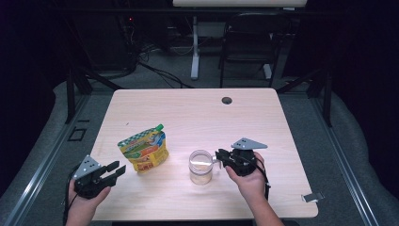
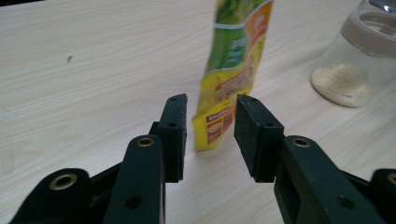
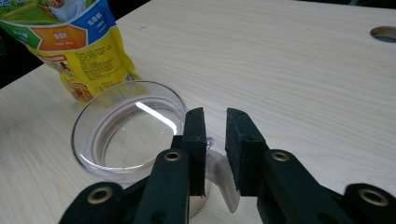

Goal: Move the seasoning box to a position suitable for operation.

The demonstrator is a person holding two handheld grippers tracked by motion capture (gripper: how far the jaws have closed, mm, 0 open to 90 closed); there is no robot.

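A yellow and green spouted pouch [image 1: 143,150] [image 3: 74,42] stands upright on the light wooden table [image 1: 197,113], left of centre. My left gripper [image 1: 120,167] [image 2: 210,112] is open, its jaws pointing at the pouch's lower edge [image 2: 233,70] from just short of it, without touching. To the right of the pouch stands a clear glass mug [image 1: 201,167] [image 2: 355,51] [image 3: 126,130], upright and empty. My right gripper [image 1: 219,157] [image 3: 215,121] reaches the mug from the right, with its narrow jaws shut on the mug's handle [image 3: 222,182].
A round cable hole [image 1: 227,100] [image 3: 385,32] sits near the table's far edge. A small metal clip [image 1: 312,197] lies at the near right corner. Behind the table are a black chair [image 1: 249,42] and a white desk leg [image 1: 195,47].
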